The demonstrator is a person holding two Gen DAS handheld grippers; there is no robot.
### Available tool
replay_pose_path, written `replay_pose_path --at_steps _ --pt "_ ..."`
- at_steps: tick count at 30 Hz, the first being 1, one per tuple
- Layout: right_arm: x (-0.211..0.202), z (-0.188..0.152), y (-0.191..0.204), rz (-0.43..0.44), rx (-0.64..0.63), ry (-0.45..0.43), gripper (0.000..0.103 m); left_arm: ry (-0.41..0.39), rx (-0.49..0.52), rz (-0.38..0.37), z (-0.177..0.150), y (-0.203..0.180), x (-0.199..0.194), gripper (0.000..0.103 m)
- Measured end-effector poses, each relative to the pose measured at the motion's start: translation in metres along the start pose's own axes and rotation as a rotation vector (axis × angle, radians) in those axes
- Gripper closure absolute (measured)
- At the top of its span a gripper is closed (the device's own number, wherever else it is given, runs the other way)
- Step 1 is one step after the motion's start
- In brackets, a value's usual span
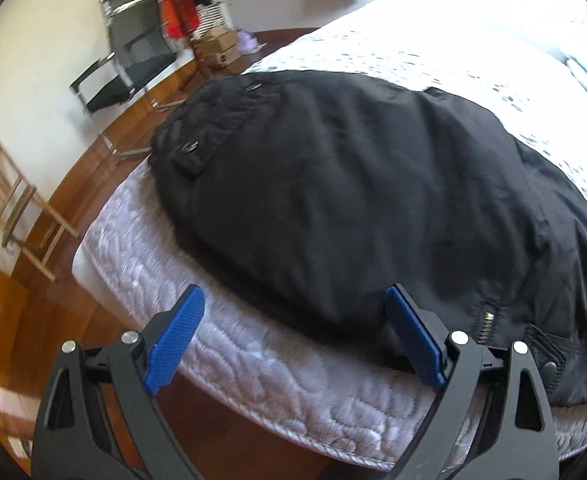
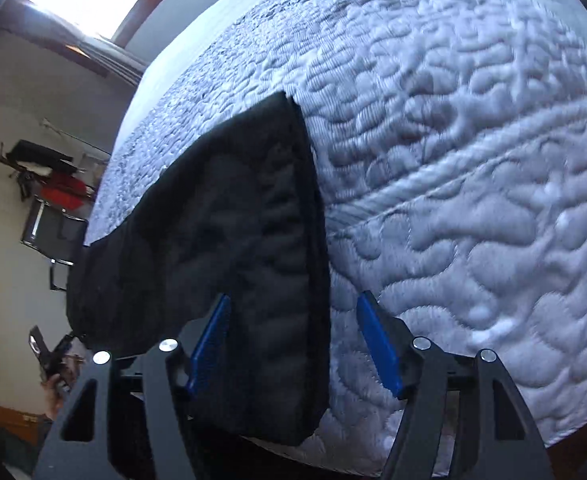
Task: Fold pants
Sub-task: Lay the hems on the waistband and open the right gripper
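Blue ribbed pads [image 1: 175, 340] are being carried on the black fingers of the left gripper [image 1: 293, 340], and these fingers are being held wide apart with nothing between them. The near edge of the black padded pants [image 1: 353, 184] is being framed just beyond the tips, without being touched. A brass zipper [image 1: 486, 322] is being shown on the pants beside the right pad.

The right gripper [image 2: 299, 346] is likewise being held with its blue pads [image 2: 377, 346] spread, empty, over the hem end of a pant leg [image 2: 253, 240], whose edge is being seen between the tips; contact cannot be judged.

The pants are being spread flat on the white quilted mattress [image 1: 253, 364], along its near edge, the leg reaching toward its far side. Beyond the mattress, a black mesh chair [image 1: 133, 52], a light wooden folding rack [image 1: 17, 204] and cardboard boxes [image 1: 217, 48] are being shown on the brown wooden floor [image 1: 89, 184].
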State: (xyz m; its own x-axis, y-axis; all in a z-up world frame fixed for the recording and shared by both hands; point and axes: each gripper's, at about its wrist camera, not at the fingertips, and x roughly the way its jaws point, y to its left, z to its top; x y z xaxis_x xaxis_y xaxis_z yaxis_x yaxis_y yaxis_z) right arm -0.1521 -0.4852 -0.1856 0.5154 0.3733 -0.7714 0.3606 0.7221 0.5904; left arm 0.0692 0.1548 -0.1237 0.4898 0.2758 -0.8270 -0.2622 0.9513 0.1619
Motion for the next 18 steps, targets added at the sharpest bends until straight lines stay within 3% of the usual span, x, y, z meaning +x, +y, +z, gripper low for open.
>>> replay_pose_path --at_steps 2,5,7,9,10,14,18 --pt "0.008 -0.002 0.000 0.086 0.020 0.022 0.036 0.016 -0.047 -0.003 -0.001 0.007 0.002 0.011" --pt "0.019 -0.001 0.013 0.052 -0.041 0.045 0.038 0.044 -0.092 -0.007 -0.003 0.013 0.007 0.009" --pt "0.021 0.005 0.012 0.062 -0.011 0.043 0.052 0.050 -0.107 -0.006 -0.005 0.014 0.009 0.008" --pt "0.014 0.014 0.008 0.101 0.013 0.024 0.076 0.059 -0.123 -0.004 -0.006 0.012 0.012 0.007" --pt "0.010 0.017 0.012 0.103 -0.003 0.010 0.079 0.064 -0.130 -0.006 -0.006 0.011 0.014 0.007" --pt "-0.012 0.038 0.038 -0.053 -0.143 -0.063 0.089 0.085 -0.129 -0.054 -0.005 -0.006 0.019 0.007" --pt "-0.046 0.067 0.015 -0.095 -0.065 -0.147 0.091 0.066 -0.092 -0.113 -0.003 -0.046 0.015 0.004"
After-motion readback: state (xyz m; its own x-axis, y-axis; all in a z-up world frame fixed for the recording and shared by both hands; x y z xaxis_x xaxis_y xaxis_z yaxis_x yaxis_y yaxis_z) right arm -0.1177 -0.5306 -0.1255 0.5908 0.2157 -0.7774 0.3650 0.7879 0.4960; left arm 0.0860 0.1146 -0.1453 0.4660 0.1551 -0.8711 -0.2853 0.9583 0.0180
